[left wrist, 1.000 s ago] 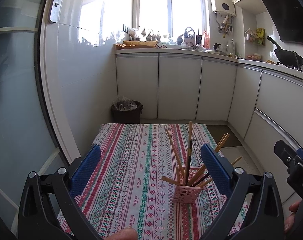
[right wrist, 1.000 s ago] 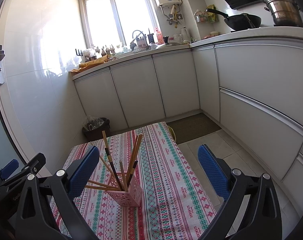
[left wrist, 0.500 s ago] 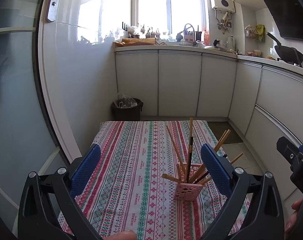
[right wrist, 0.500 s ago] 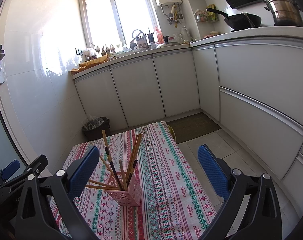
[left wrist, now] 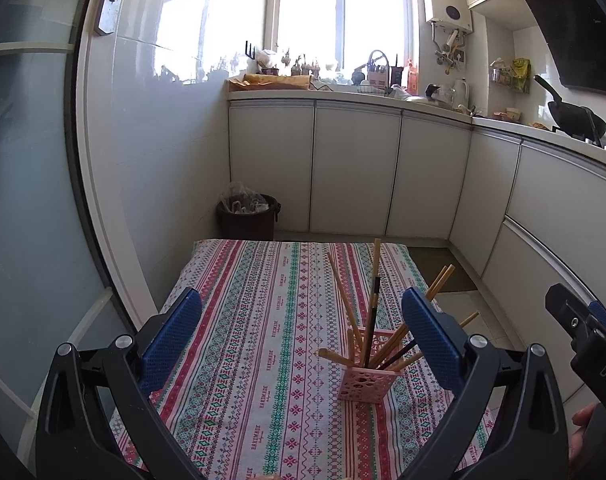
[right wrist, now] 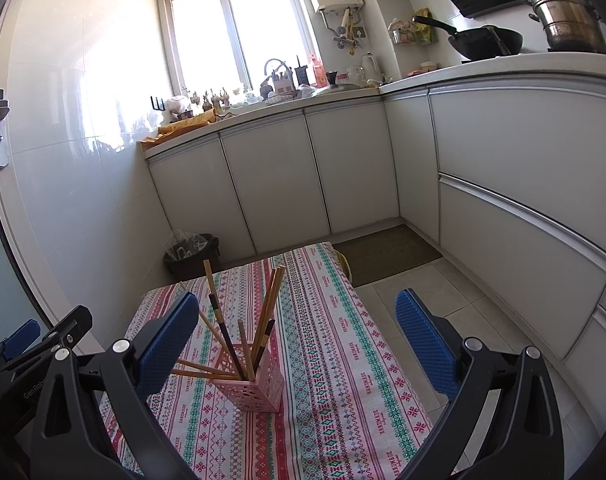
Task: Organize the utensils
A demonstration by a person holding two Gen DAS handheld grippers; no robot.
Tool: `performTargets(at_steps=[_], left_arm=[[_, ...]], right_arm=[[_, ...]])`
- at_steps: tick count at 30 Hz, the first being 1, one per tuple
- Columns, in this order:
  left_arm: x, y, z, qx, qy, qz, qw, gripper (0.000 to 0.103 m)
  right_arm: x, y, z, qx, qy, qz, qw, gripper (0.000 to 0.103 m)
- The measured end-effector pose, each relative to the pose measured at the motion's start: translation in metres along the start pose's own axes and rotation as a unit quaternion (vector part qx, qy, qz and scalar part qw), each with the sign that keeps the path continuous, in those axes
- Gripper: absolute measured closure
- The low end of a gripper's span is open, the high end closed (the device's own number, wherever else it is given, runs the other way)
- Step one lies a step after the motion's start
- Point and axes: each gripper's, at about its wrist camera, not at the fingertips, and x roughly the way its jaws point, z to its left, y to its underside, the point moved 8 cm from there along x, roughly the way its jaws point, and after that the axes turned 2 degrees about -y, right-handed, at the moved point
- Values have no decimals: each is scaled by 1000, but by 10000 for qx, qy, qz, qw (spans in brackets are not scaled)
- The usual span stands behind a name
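left wrist view shows your fingertip [left wrist: 581, 426]; right misses it. both tongs [left wrist: 303, 336] [right wrist: 299, 336] released, chopsticks [right wrist: 239, 344] in pink holder [right wrist: 259, 394].

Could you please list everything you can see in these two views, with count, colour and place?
Holder: one, pink, on the table.
Chopsticks: several, wooden and dark, standing in the holder.
Tablecloth: one, striped red, green and white, over the table.
Bin: one, dark, on the floor by the cabinets.
Wok: one, black, on the counter.
Pot: one, steel, beside the wok.
Left gripper: blue pads, open, empty.
Right gripper: blue pads, open, empty.
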Motion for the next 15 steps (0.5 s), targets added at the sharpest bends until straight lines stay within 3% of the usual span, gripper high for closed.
performTargets(at_steps=[3,5,8,10,15], left_arm=[[9,6,0,132,-279,286,9991,7],[13,11,-1,168,-270,381,9988,7],[11,9,5,-93,-64,216,9997,7],[10,6,9,-24,-197,140,9997,7],[1,1,4,18,30,-120,9999,11]], right_arm=[[0,0,-1,2,3,8,10000,7],[0,0,-1,5,-4,17,10000,7],[1,1,-1,26,-2,30,10000,7],[2,2,-3,72,-4,59,10000,7],[5,4,-4,132,-6,122,9998,7]])
